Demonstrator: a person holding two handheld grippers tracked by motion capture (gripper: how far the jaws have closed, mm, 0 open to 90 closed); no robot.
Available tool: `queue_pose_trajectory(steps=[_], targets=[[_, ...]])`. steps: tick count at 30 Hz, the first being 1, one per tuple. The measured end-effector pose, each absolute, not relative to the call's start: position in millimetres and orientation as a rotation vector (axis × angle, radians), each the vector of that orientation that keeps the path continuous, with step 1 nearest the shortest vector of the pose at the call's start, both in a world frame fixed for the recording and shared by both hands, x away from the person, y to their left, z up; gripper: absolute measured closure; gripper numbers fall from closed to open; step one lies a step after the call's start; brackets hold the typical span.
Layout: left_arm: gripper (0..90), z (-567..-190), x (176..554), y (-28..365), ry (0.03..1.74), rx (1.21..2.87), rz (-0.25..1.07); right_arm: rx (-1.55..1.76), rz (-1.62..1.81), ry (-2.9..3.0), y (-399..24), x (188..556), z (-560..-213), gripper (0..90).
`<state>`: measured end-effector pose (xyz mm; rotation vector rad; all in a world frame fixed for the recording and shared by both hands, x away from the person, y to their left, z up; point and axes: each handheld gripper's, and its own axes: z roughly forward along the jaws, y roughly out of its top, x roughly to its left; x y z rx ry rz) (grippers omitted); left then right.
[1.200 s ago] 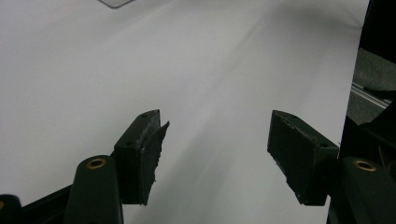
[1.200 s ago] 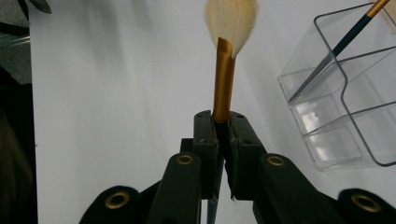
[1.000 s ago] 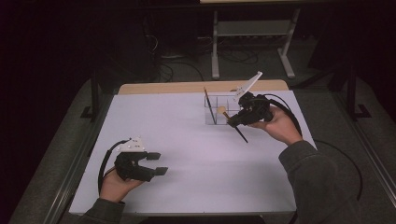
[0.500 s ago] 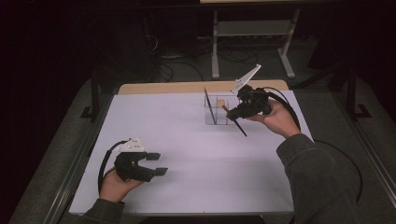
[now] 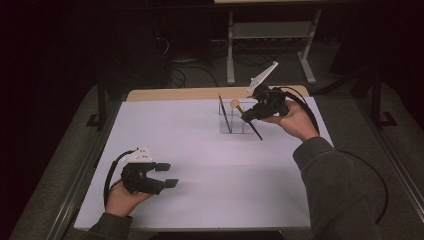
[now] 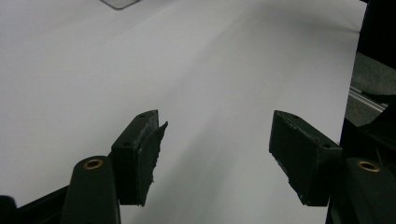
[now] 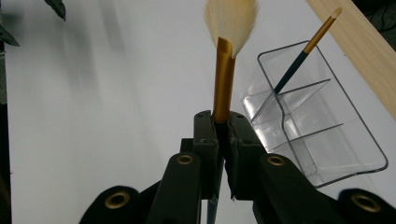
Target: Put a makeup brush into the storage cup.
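Right gripper [image 7: 223, 140] pinches brush [image 7: 224, 88] by its gold ferrule, bristles up, handle slanting down. Clear organizer [image 7: 322, 135] lies just beside it, holding another brush [image 7: 299, 58]. Left gripper [image 6: 215, 154] spread, empty, well apart.

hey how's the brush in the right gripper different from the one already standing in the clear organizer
The held brush has a full, fluffy pale head; the brush in the organizer ends in a small slim tip. The held brush is clamped between the shut jaws of the right gripper, outside the clear organizer; the other leans in one of its compartments, free of any gripper. Both have gold ferrules and dark handles.
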<state>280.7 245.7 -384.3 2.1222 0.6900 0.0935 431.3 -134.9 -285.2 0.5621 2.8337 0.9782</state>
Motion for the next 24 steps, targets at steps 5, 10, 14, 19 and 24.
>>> queue_pose_trajectory(steps=[5, 10, 14, 19, 24], targets=[[33.0, -383.9, 280.7, 245.3, 0.681, 2.127, 0.091, 0.561, 0.982, 2.830, -133.2, 435.6, -284.7, 82.7], [32.4, -384.2, 280.6, 244.9, 0.686, 2.128, 0.092, 0.559, 0.972, 2.833, -130.4, 439.1, -285.5, 82.6], [32.2, -384.4, 280.6, 245.5, 0.682, 2.128, 0.092, 0.571, 0.973, 2.828, -129.1, 442.8, -281.8, 82.6], [32.2, -384.0, 280.8, 247.2, 0.680, 2.125, 0.097, 0.574, 0.978, 2.820, -127.2, 446.2, -278.0, 82.6], [32.2, -384.2, 280.8, 247.9, 0.683, 2.126, 0.097, 0.580, 0.977, 2.818, -125.6, 451.4, -277.7, 82.6]])
